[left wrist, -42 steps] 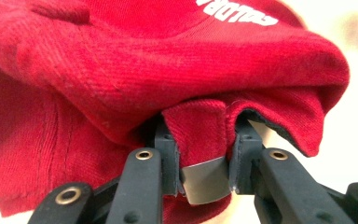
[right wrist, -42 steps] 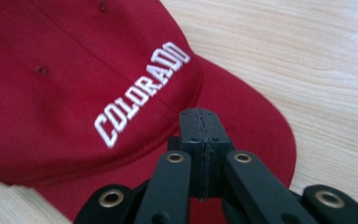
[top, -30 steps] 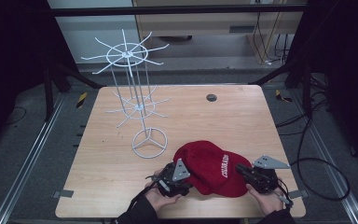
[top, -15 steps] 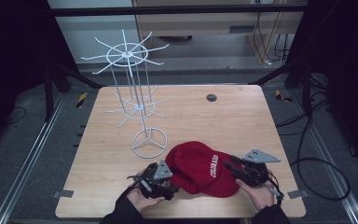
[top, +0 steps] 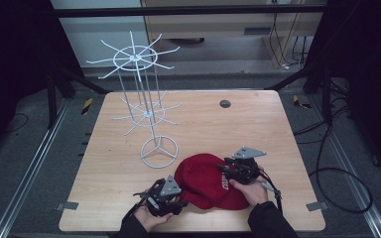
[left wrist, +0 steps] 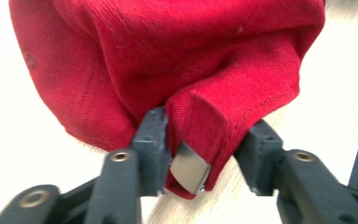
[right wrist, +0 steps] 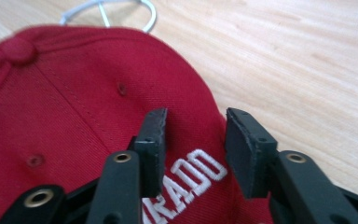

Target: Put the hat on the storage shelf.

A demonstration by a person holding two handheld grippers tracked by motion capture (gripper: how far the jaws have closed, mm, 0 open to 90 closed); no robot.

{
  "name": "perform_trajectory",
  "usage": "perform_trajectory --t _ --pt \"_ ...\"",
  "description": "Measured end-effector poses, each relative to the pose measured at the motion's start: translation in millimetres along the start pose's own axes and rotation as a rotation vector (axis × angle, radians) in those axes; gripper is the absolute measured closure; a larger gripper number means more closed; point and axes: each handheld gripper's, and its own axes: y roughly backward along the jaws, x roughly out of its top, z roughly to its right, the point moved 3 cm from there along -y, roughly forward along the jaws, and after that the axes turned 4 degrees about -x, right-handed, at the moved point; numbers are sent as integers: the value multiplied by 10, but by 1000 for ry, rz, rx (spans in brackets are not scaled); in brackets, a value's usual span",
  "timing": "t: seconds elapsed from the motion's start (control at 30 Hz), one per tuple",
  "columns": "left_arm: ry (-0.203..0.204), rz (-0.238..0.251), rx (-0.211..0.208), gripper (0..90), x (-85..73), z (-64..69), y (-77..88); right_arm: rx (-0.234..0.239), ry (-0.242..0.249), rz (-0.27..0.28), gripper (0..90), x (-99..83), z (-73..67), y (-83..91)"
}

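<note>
Wooden table [top: 258, 124] on a dark-floored rig, and right by its near edge sits the red cap [top: 203, 179], hands coming in on both sides. Left gripper [top: 164, 197] has just been closing and now pinches the cap's back strap fold with the metal buckle [left wrist: 189, 167], while the right gripper [top: 232, 171] has its jaws apart above the white lettering [right wrist: 186, 179], gripping nothing. Further back stands the white wire rack [top: 144, 106], with bare wood right of it out to a small dark disc [top: 224, 103] by the far edge.
</note>
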Motion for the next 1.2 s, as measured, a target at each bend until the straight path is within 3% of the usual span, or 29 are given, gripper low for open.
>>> perform_trajectory --t 0.2,0.33,0.4,0.5,0.57,0.63,0.73,0.9,1.03,1.2 --pt "12 5 15 748 27 -35 -67 -14 18 -37 878 1 19 3" --pt "-11 7 44 778 150 -98 -165 -52 38 -47 900 1 77 83" --pt "-11 25 51 778 233 -136 -235 -82 15 -38 900 -22 151 172" --pt "-8 43 45 715 339 -168 -328 -117 -30 -26 900 -105 293 345" --pt "-2 53 32 614 374 -152 -360 -140 -44 -29 900 -191 370 446" --pt "-6 33 39 469 371 -134 -342 -167 -51 -30 900 -275 439 528" --pt "7 29 41 404 298 -165 -202 -192 -87 -24 898 -353 541 629" --pt "82 68 77 395 131 -324 130 -205 -76 3 847 -357 555 665" --pt "128 112 117 394 20 -437 404 -187 -66 84 756 -204 492 763" --pt "164 158 174 394 -140 -541 713 -157 -4 137 624 100 329 862"
